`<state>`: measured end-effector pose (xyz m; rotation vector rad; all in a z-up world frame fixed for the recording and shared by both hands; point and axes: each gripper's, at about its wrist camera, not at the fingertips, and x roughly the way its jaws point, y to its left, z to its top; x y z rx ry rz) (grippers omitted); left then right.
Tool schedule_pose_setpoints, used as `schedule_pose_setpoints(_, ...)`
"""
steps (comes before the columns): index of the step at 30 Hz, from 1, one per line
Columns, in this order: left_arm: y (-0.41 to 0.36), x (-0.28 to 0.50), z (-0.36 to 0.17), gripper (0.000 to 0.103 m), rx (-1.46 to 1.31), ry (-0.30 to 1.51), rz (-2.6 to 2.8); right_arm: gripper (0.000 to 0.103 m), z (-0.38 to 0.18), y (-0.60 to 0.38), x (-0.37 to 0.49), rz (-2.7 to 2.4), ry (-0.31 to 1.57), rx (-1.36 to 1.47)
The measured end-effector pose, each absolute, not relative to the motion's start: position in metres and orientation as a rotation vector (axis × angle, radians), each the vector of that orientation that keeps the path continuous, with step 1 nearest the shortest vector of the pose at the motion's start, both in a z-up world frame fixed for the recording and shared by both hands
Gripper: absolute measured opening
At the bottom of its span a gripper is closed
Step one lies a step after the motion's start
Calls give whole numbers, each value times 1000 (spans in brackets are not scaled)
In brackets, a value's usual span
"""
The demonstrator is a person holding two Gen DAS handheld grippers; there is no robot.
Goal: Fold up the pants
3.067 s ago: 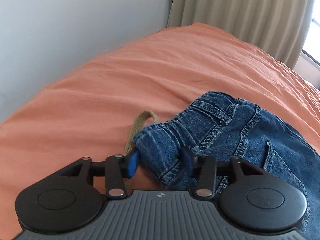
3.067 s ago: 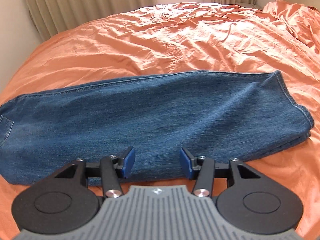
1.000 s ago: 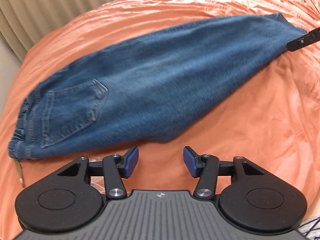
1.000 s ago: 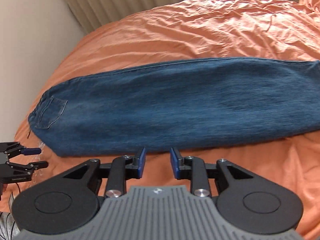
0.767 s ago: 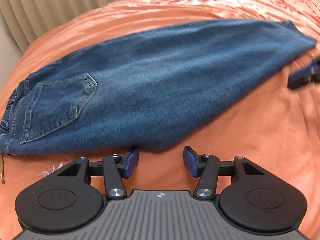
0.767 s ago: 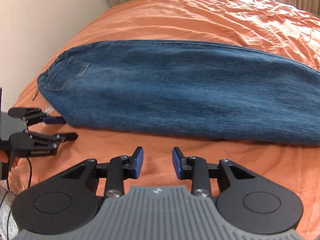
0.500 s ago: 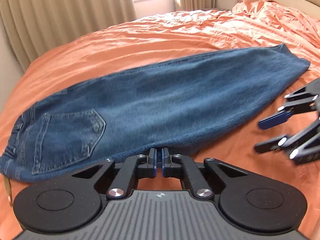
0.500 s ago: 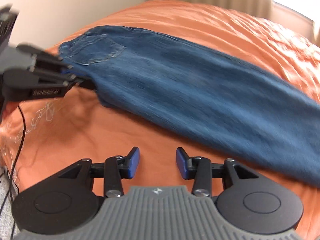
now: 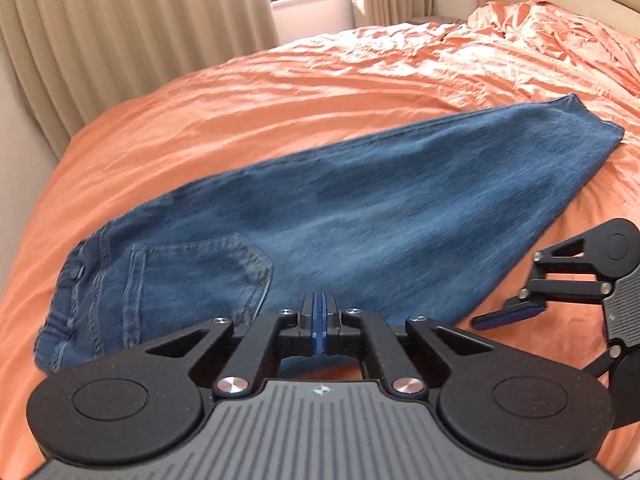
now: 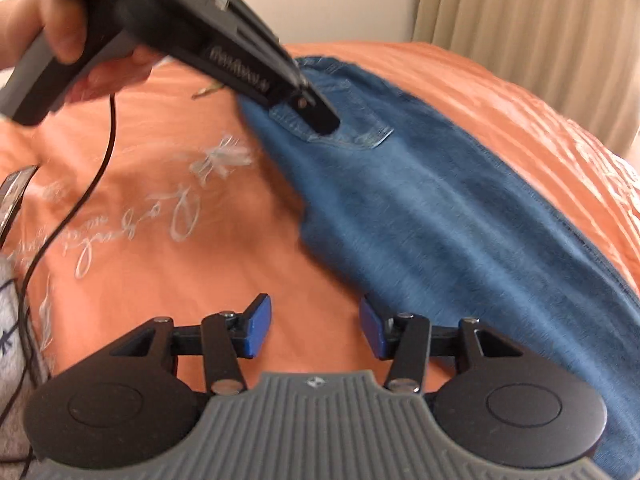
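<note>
From the left wrist, the jeans (image 9: 360,220) lie flat on the bed (image 9: 280,92), long axis running from the waistband at lower left to the hems at upper right; the left gripper (image 9: 319,318) has its fingers pressed together at the jeans' near edge (whether denim is caught there, I cannot tell). From the right wrist, the right gripper (image 10: 315,328), fingers spread and just been opening with nothing between them, sits just beside that near edge, farther toward the hems.

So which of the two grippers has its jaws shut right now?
The left gripper: its blue pads are pressed together at the near edge of the jeans. The right gripper has a clear gap over the orange bedsheet.
</note>
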<state>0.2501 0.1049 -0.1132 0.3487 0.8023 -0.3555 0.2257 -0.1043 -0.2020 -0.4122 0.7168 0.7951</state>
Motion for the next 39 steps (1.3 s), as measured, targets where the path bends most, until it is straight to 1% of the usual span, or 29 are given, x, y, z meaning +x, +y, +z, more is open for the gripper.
schedule_pose_setpoints(3, 121, 248, -120, 4, 341, 824, -322, 46, -212, -99, 234, 750, 726, -405)
schedule_pose_setpoints(5, 129, 244, -121, 6, 320, 830, -312, 46, -209, -98, 240, 723, 703, -387)
schedule_pose_setpoints(8, 138, 237, -122, 8, 302, 826, -304, 47, -200, -89, 239, 713, 623, -421)
schedule_pose_setpoints(10, 143, 235, -122, 8, 282, 821, -303, 48, -198, -79, 243, 714, 609, -449)
schedule_pose_setpoints(14, 148, 232, -122, 8, 255, 814, -301, 48, -202, -66, 242, 695, 567, -521)
schedule_pose_setpoints(15, 149, 231, -122, 8, 253, 811, -303, 49, -202, -56, 247, 687, 558, -543)
schedule_pose_setpoints(17, 150, 230, -121, 8, 245, 807, -305, 52, -204, -46, 253, 691, 567, -550)
schedule_pose_setpoints(20, 152, 228, -120, 8, 235, 806, -307, 52, -211, -43, 252, 706, 606, -548)
schedule_pose_setpoints(22, 155, 228, -118, 8, 235, 803, -309, 51, -215, -45, 251, 690, 634, -546)
schedule_pose_setpoints(24, 158, 226, -116, 8, 226, 798, -311, 46, -217, -53, 255, 661, 671, -502)
schedule_pose_setpoints(27, 161, 226, -117, 8, 213, 796, -309, 46, -223, -57, 269, 612, 723, -404)
schedule_pose_setpoints(29, 161, 229, -119, 8, 210, 798, -301, 47, -222, -52, 277, 613, 716, -365)
schedule_pose_setpoints(32, 163, 231, -118, 8, 189, 799, -292, 46, -217, -34, 280, 629, 635, -381)
schedule_pose_setpoints(33, 165, 231, -115, 8, 182, 794, -291, 41, -215, -30, 279, 625, 610, -390)
schedule_pose_setpoints(34, 166, 230, -113, 8, 181, 788, -289, 34, -213, -28, 279, 623, 599, -391)
schedule_pose_setpoints(36, 169, 228, -108, 8, 183, 777, -281, 8, -208, -31, 276, 608, 612, -382)
schedule_pose_setpoints(39, 174, 227, -104, 8, 164, 774, -274, 6, -199, -40, 256, 607, 603, -383)
